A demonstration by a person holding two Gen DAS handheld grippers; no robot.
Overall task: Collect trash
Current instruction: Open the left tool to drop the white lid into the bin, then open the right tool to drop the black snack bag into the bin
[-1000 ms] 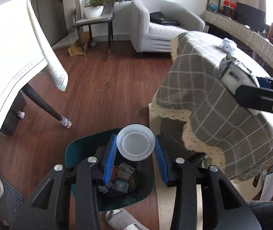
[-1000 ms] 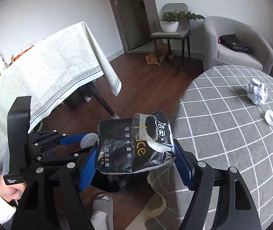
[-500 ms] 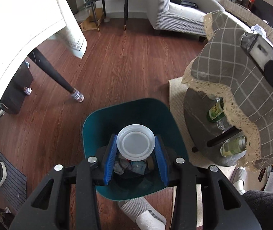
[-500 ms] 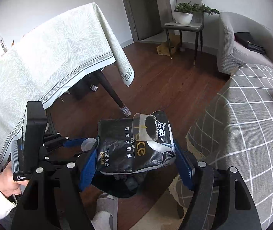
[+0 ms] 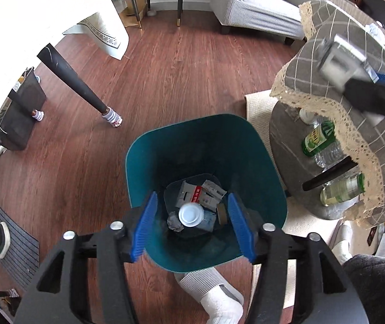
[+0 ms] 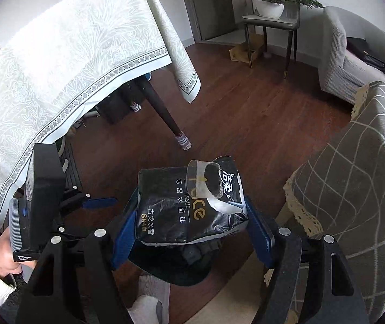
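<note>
L gripper hangs over the teal bin, pads spread apart w/ nothing between them. The white lid lies down inside on the bin's bottom, on top of other trash: cardboard bits and a grey wad. So, judging by that, the lid's drop is done and the L side is free.

R gripper is clamped on the black tissue pack, blue pads pressed to its two sides, pack crumpled and tilted, its clear flap sticking up. Under it a dark bin rim shows, so the pack is prob. above the bin, but can't tell if it's centred over the opening. In the L view the R tool is a blurred shape at the edge of the checked tablecloth.

Step in hand, as I read it: bringing the pack to the bin. Next calls for getting the pack over the middle of the opening, then opening the pads; L tool should back off the rim first so they don't bump.

More trash seems left: crumpled paper near the far edge of the cloth. Bottles sit on the shelf under it, not clearly trash
</note>
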